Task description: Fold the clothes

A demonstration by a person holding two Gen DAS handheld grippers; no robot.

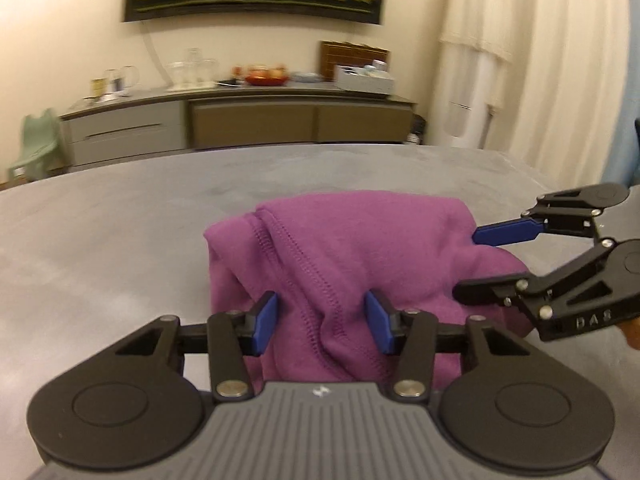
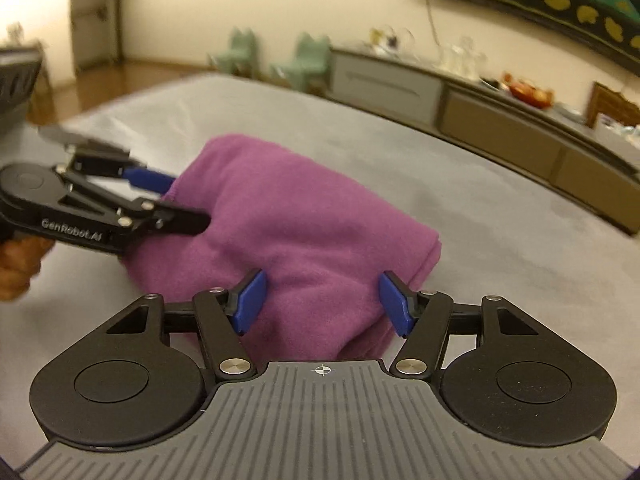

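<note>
**Both grippers at a folded purple garment**

Blue pads (image 1: 266, 322) of the left gripper (image 1: 322, 322) stand apart on either side of a ridge of purple cloth, the stitched hem running between them; whether they press on it cannot be told, though a gap shows beside each pad. In its own view, the right gripper (image 2: 322, 304) is spread wider, its pads clear of the cloth that lies between them, so it holds nothing. Seen from the left wrist, its two fingers reach in at the bundle's right end, one above the cloth edge and one lower against the side.

One purple garment (image 2: 288, 216) lies as a compact folded bundle on the grey table (image 1: 100, 240), near the table's front edge and between the two tools. It looks like a soft, light knit: it should sag and slide over itself rather than keep a shape, and a grip on one layer could let the fold fall open. Best hold, I judge, is at the seamed edge or across all layers at a corner.

Count: one garment, two grippers, one table. Behind stands a long sideboard (image 1: 240, 120) with glassware and a red bowl.
</note>
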